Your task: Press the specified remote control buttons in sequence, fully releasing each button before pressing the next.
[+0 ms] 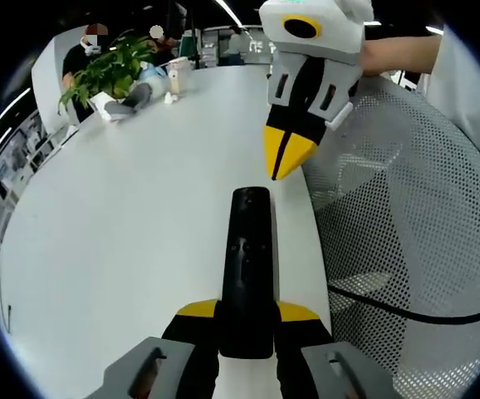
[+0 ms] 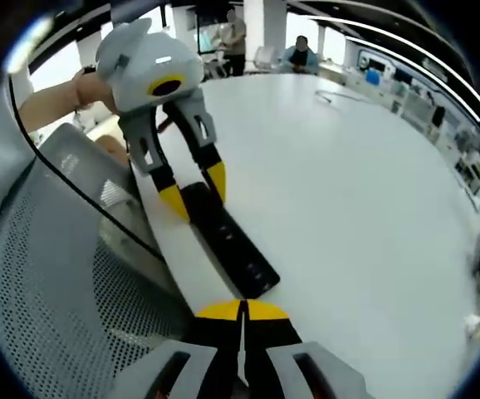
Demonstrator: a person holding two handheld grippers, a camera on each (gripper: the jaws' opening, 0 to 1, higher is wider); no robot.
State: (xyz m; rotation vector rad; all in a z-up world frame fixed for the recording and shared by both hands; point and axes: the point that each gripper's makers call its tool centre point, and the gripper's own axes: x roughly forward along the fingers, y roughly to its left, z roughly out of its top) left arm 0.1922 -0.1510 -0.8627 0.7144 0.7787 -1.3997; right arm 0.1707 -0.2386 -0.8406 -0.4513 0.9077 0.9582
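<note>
Two claws at one black remote on the white tabletop

Left gripper view: the left claw [image 1: 247,314] rose from the bottom edge, its yellow-tipped jaws clenched on the near end of the black remote control [image 1: 249,266], which lay lengthwise on the white tabletop [image 1: 124,241] close to its edge. The right claw [image 1: 288,151] came in from the top right with its yellow tips pressed together, hanging just past the remote's far end; whether it touched anything could not be told. A perforated grey chair back [image 1: 406,216] stood beside the tabletop, with a black cable [image 1: 406,314] across it. A potted plant [image 1: 107,71] stood at the far side.

Right gripper view: the right claw [image 2: 242,314] showed its jaws closed tight with nothing between them, just short of the remote control's [image 2: 227,241] near end. The left claw [image 2: 192,189] gripped the remote's far end. The remote lay along the tabletop [image 2: 348,208] edge, beside the mesh chair back [image 2: 66,274].
</note>
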